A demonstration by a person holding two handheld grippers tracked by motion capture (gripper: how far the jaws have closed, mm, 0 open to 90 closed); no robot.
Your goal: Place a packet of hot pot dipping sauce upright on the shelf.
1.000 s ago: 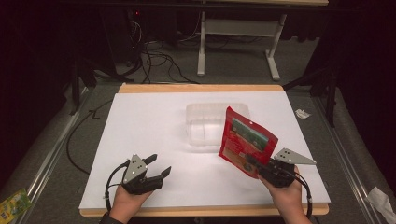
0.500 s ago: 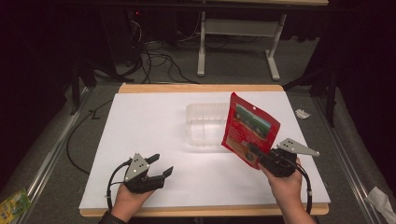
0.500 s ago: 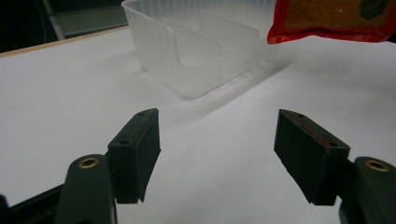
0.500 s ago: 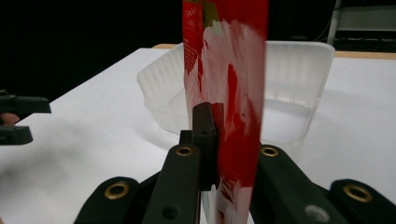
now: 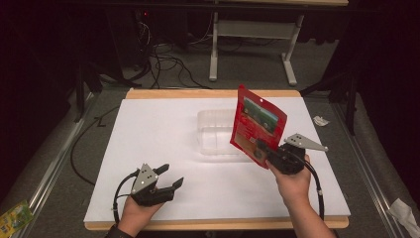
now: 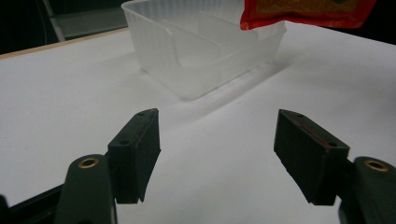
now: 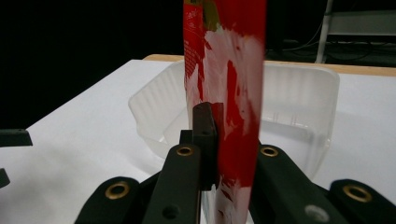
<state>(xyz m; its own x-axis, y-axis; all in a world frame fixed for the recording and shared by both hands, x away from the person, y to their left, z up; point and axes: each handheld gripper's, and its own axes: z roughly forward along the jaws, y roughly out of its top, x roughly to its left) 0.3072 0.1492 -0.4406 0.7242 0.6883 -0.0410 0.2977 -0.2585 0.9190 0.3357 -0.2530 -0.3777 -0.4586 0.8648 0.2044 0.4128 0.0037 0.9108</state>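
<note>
A person seated at a white desk [image 5: 148,129] holds a two-jaw gripper in each hand. The right gripper [image 5: 267,152], raised above the desk's right half, has its jaws clamped on the lower corner of a red snack pouch [image 5: 257,124], which stands tilted in the air with its printed face toward the camera above. In the right gripper view the pouch [image 7: 229,93] rises edge-on between the closed jaws, red with white patches. Just behind and partly under it, a clear plastic tub [image 5: 218,134] sits near the middle of the desk; its ribbed walls show in the left gripper view [image 6: 187,51], and the pouch's bottom edge [image 6: 308,14] hangs over its far corner there. The left gripper [image 5: 168,177] rests low at the desk's near left, well apart from the tub, its jaws spread wide with nothing between them. A grey three-cornered plate [image 5: 304,143] tops the right gripper, and a black cable [image 5: 317,191] trails from it along the forearm. Beyond the desk, a metal table frame [image 5: 252,44] and loose cables [image 5: 163,59] lie on the dark floor.
</note>
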